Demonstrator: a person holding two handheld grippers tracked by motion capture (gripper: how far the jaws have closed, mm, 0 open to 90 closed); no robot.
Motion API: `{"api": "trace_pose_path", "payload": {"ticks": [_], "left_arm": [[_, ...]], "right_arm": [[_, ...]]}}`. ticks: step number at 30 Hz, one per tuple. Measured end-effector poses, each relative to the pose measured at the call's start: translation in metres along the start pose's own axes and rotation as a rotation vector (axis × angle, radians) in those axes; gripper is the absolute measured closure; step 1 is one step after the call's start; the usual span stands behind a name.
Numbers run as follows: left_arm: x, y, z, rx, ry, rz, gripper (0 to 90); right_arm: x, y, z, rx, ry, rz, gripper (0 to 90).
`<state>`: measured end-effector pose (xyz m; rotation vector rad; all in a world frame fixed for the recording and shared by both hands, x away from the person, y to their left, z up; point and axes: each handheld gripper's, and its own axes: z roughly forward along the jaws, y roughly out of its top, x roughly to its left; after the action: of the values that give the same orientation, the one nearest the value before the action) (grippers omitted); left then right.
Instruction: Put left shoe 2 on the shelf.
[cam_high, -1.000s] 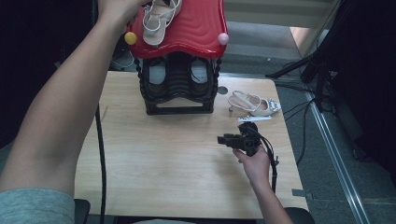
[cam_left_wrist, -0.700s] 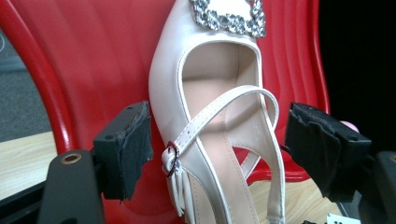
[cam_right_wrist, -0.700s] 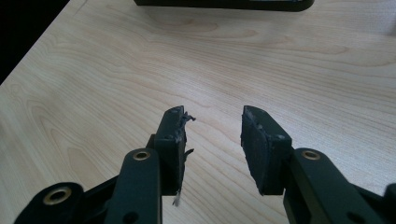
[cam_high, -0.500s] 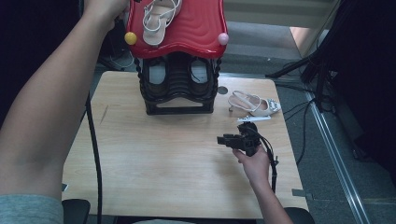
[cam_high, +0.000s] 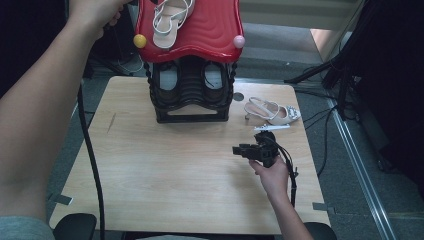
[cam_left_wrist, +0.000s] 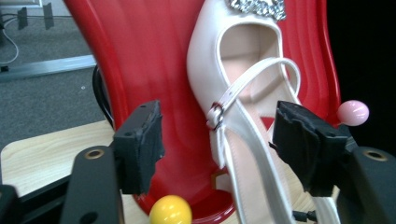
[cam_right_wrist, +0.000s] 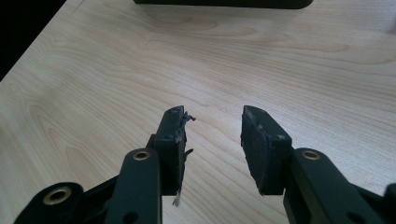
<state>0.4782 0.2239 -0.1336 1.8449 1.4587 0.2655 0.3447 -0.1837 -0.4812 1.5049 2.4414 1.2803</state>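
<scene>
Overhead, the left hand (cam_high: 95, 11) is raised beside the wavy red plastic roof (cam_high: 210, 30) of the black ribbed shoe rack (cam_high: 191, 95), which stands at the far middle of the light wooden tabletop (cam_high: 165, 175). One white strappy sandal with a rhinestone trim (cam_high: 170, 22) lies flat on that roof, toward its left part. A yellow ball knob (cam_high: 140, 41) sits at the roof's front left corner and a pink ball knob (cam_high: 239, 41) at its front right corner. In the left gripper view the left gripper (cam_left_wrist: 217, 140) hangs over the roof with its jaws wide apart, gripping nothing; the sandal's buckled strap sits between the two pads without touching either, the left pad over bare red plastic, the right pad near the sandal's outer edge. Whether the pads touch the roof cannot be told. Under the roof, the rack's two front openings each hold a dark shoe (cam_high: 168, 82). To the right of the rack, a second white sandal with a heel (cam_high: 272, 111) lies on the tabletop, well apart from the first. Nearer than that, right of the rack's front, the right hand (cam_high: 275, 175) holds the right gripper (cam_right_wrist: 212, 135) low over bare wood; its jaws stand partly apart and empty, pointing toward the rack's base. A black cable (cam_high: 92, 160) trails down past the rack's left side.
</scene>
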Motion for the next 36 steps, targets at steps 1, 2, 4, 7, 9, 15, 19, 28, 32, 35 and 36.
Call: {"api": "trace_pose_path", "payload": {"ticks": [1, 2, 4, 7, 9, 15, 19, 28, 32, 35, 36], "left_arm": [[0.003, -0.002, 0.0, -0.002, -0.003, -0.005, 34.9], [0.006, -0.003, -0.001, 0.0, -0.009, -0.008, 35.2], [0.01, -0.006, -0.002, -0.008, -0.006, -0.011, 36.1], [0.015, -0.011, -0.003, -0.009, -0.015, -0.017, 37.7], [0.018, -0.014, -0.003, -0.014, -0.016, -0.014, 38.3], [0.03, -0.029, -0.004, -0.018, -0.038, -0.022, 38.0], [0.042, -0.04, -0.005, -0.014, -0.034, -0.032, 37.9], [0.065, -0.068, 0.001, -0.002, -0.054, -0.058, 38.2], [0.073, -0.083, 0.007, -0.005, -0.044, -0.063, 38.3], [0.079, -0.094, 0.012, 0.004, -0.047, -0.06, 38.2], [0.082, -0.098, 0.014, 0.003, -0.057, -0.061, 38.2]], "right_arm": [[0.0, 0.0, 0.0, 0.002, 0.0, 0.001, 61.5], [-0.001, 0.0, 0.0, 0.003, 0.0, 0.003, 61.5], [0.0, 0.0, 0.0, 0.005, -0.002, 0.001, 61.5], [0.0, -0.001, 0.0, 0.004, -0.003, 0.002, 61.5], [-0.001, -0.001, 0.0, 0.003, -0.004, 0.004, 61.5], [-0.001, -0.001, -0.002, 0.002, -0.003, 0.002, 61.5], [-0.002, -0.001, -0.003, -0.002, -0.005, 0.006, 61.4], [-0.003, -0.001, -0.001, -0.001, -0.008, 0.009, 61.3], [-0.003, -0.001, -0.001, -0.003, -0.008, 0.008, 61.3], [-0.003, -0.001, -0.002, 0.0, -0.008, 0.015, 61.3], [-0.003, -0.001, -0.002, 0.0, -0.009, 0.016, 61.3]]}}
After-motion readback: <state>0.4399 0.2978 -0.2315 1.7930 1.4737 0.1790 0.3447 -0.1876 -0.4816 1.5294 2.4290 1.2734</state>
